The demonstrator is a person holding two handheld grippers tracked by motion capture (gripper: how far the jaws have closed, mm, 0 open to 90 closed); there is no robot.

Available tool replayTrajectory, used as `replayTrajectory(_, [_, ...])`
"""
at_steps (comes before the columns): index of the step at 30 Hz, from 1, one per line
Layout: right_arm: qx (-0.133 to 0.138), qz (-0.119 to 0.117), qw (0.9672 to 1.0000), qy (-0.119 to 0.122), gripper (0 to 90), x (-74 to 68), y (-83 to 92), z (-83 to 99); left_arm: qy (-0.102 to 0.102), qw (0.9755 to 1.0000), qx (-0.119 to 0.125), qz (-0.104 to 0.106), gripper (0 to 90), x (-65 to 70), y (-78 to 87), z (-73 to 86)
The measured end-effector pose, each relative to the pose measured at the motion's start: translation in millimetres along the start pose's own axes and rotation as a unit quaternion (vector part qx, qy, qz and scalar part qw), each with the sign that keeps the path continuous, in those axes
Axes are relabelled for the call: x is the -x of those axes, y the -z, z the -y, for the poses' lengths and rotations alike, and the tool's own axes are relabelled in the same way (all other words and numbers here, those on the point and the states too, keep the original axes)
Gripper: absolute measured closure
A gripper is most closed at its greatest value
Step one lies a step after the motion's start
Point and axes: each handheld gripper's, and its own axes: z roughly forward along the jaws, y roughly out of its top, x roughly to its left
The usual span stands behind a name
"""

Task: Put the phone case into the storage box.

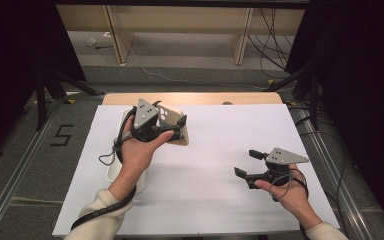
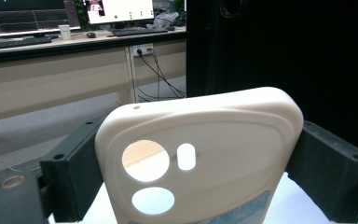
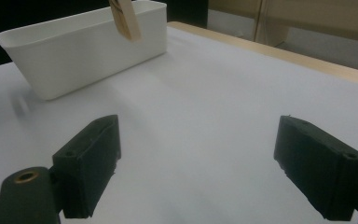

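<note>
A beige phone case [image 1: 169,116] with camera cut-outs is clamped between the jaws of my left gripper [image 1: 180,129], held up above the table. In the left gripper view the phone case [image 2: 205,140] stands upright, with a black pad pressed against each of its long sides. My right gripper [image 1: 245,162] hovers low over the white sheet at the right, open with nothing between its fingers. In the right gripper view, its two pads [image 3: 91,158] stand far apart over bare white surface.
A white rectangular bin [image 1: 112,172] sits at the table's left, partly under my left hand; the right gripper view shows the bin [image 3: 74,51] beyond the jaws. A white sheet [image 1: 205,175] covers the wooden table. Black stands and cables lie on the floor behind.
</note>
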Motion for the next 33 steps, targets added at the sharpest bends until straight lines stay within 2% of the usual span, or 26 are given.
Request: replayTrajectory(33, [0.000,0.000,1.0000,-0.001,15.8,-0.8,-0.8,1.1,0.000,0.9997,0.005,-0.024,10.9,-12.7,5.5,-3.1])
